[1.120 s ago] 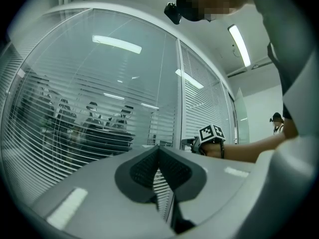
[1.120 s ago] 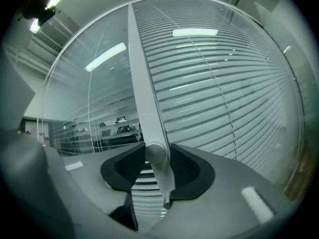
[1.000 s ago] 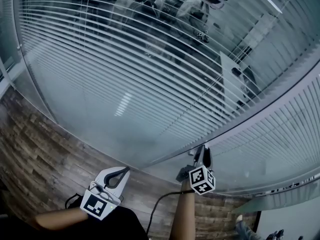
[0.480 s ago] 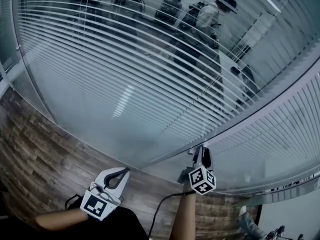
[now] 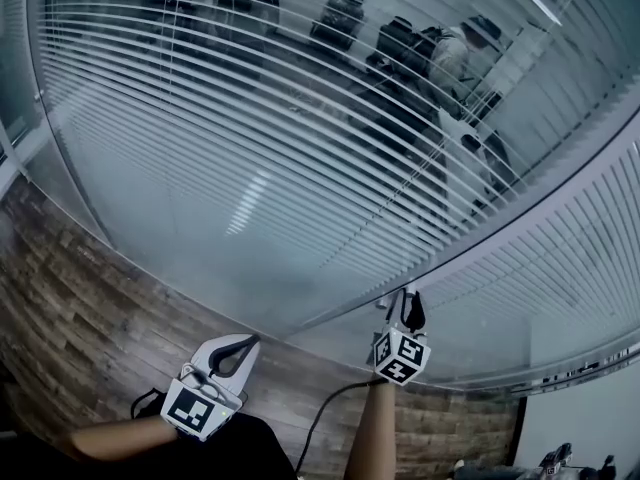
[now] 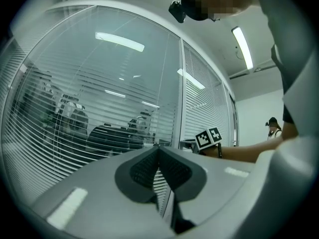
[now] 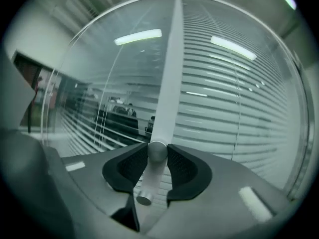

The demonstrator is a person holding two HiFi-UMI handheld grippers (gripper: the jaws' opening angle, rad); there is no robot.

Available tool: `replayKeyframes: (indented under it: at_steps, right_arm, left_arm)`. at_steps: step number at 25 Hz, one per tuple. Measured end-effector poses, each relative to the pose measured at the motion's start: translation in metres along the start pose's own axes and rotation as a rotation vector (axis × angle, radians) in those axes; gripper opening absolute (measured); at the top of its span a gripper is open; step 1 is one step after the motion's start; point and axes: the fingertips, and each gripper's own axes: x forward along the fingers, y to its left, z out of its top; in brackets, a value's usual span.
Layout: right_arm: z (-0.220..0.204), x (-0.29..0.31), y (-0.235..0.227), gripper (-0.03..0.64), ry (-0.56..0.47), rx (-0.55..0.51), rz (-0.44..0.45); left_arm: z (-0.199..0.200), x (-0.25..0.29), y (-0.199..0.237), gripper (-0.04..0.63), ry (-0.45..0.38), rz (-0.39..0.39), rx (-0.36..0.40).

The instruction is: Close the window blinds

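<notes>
The blinds [image 5: 300, 148] fill the upper and middle of the head view. They are sealed behind glass with their slats part open, so they cannot be touched directly. The pale frame post [image 7: 169, 73] runs up the centre of the right gripper view. At its foot sits a small round metal knob [image 7: 157, 151] on a short rod, probably the only place to take hold. It looks hard, smooth and likely slippery, so it should be gripped squarely on its round head.

The right gripper [image 5: 408, 306], at lower centre, is closing its jaws with the knob between the pads. The left gripper [image 5: 236, 349], at lower left, has its jaws together on nothing.

No container shows.
</notes>
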Motion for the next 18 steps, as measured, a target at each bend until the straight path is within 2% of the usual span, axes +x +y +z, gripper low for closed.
replayKeyframes:
  at_steps: [2,3,4,8,10,12,14,15,18]
  right_arm:
    - [0.0,0.0,0.002,0.127,0.024,-0.112,-0.003]
    - [-0.001,0.0,0.003,0.129,0.031,-0.098,-0.001]
    - [-0.001,-0.001,0.002,0.13,0.03,-0.033,0.004]
    - [-0.006,-0.004,-0.006,0.16,-0.017,0.409,0.037]
    - [-0.007,-0.004,-0.008,0.169,-0.046,0.553,0.054]
    - [-0.005,-0.003,-0.007,0.136,-0.069,0.629,0.067]
    - [-0.004,-0.003,-0.006,0.127,-0.067,0.607,0.055]
    - [-0.004,-0.003,-0.005,0.126,-0.056,0.55,0.043]
    - [-0.003,-0.004,-0.001,0.126,-0.012,0.258,0.01]
  left_arm:
    - [-0.001,0.0,-0.001,0.002,0.004,-0.001,-0.002]
    - [-0.002,0.0,-0.002,0.002,0.006,-0.003,-0.002]
    - [-0.002,0.0,-0.003,0.002,0.007,-0.005,-0.002]
    - [-0.003,-0.001,-0.006,0.002,0.007,-0.006,-0.003]
    - [-0.003,-0.001,-0.004,0.002,0.009,-0.002,-0.007]
    - [-0.004,-0.002,-0.003,0.002,0.015,0.002,-0.011]
    - [-0.005,-0.004,-0.004,0.002,0.018,0.002,-0.012]
    - [-0.005,-0.004,-0.004,0.002,0.017,0.0,-0.011]
    - [-0.005,-0.005,-0.005,0.002,0.018,-0.005,-0.01]
